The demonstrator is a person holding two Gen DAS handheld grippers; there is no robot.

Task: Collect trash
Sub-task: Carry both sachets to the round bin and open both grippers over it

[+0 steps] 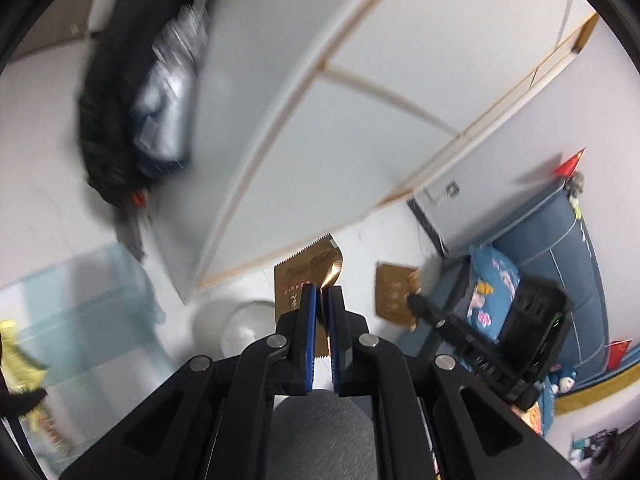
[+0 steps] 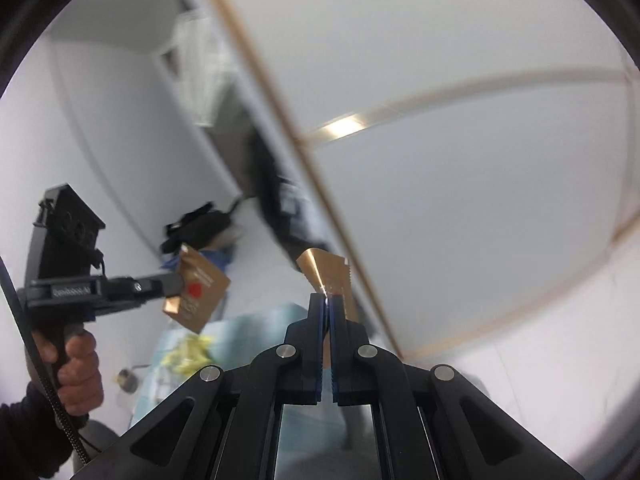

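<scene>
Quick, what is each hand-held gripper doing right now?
Left hand-held gripper: closed on a gold wrapper.
Right hand-held gripper: closed on another gold wrapper.

Left wrist view: along the left gripper (image 1: 322,292), tilted up at white cabinet panels (image 1: 360,100), right gripper (image 1: 412,302) near at right. Right wrist view: same panels, left gripper at left; light blue surface (image 2: 248,328) shared below.

My right tongs (image 2: 328,300): clamped on gold foil sachet (image 2: 326,270). My left tongs (image 2: 176,283): gripping brown sachet (image 2: 200,296), red dot visible.
</scene>
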